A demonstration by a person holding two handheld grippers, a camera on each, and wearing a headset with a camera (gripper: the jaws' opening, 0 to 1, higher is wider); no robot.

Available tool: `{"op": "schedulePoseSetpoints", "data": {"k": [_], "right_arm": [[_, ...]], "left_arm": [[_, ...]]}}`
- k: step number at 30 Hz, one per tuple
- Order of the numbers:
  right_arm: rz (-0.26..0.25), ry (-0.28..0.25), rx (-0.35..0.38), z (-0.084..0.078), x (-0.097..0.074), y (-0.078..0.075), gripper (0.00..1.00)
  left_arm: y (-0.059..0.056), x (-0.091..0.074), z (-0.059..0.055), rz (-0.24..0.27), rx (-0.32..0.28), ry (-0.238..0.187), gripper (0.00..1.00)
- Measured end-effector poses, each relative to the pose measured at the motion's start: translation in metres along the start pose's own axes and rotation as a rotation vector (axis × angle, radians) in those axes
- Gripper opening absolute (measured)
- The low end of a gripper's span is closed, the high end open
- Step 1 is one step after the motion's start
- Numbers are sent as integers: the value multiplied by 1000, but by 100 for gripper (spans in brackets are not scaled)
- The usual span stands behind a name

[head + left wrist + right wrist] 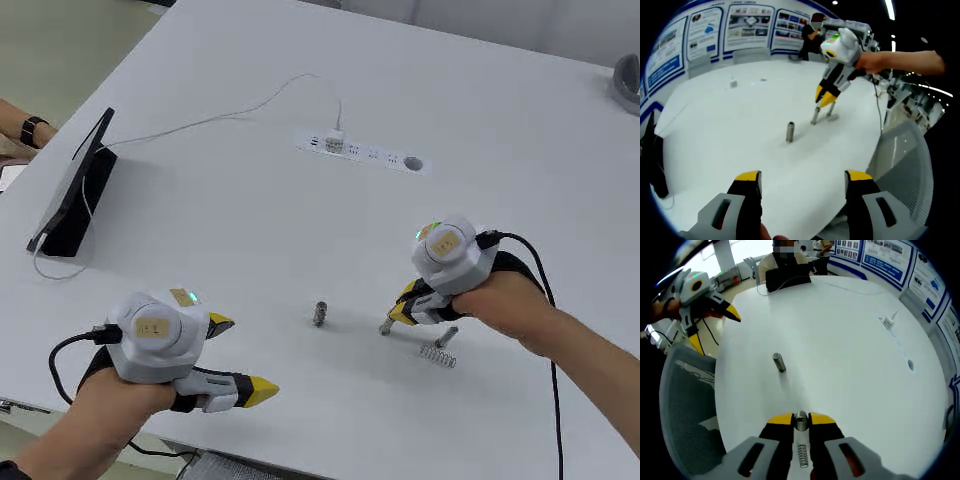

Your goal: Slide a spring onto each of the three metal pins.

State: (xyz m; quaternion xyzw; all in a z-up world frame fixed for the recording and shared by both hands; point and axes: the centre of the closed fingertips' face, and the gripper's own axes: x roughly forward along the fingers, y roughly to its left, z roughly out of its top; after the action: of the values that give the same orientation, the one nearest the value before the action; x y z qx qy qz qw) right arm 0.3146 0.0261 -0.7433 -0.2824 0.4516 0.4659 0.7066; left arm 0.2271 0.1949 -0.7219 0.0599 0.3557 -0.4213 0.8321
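Right gripper point(800, 417) clamped on a pin point(386, 326) at its tips; second pin point(778, 362) stands ahead; spring point(437, 356) lies behind the tips. Left gripper point(802, 182) wide open, empty

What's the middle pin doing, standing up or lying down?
Standing up: in the left gripper view the middle pin rises on end from the table.

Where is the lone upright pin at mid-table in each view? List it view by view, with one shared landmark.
Head view: upright pin, lower centre, left of the right gripper.
Left gripper view: centre, below-left of that gripper.
Right gripper view: centre-left, above its jaws.
Shared landmark: power strip.
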Motion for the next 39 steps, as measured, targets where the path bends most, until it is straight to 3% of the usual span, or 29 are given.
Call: {"op": "schedulePoseSetpoints", "data": {"k": [23, 39], "right_arm": [[13, 61, -51, -10, 28, 1, 13], [25, 77, -49, -17, 42, 7, 13]], "left_arm": [[4, -3, -2, 11, -7, 4, 68], [6, -5, -3, 19, -9, 5, 68]]}}
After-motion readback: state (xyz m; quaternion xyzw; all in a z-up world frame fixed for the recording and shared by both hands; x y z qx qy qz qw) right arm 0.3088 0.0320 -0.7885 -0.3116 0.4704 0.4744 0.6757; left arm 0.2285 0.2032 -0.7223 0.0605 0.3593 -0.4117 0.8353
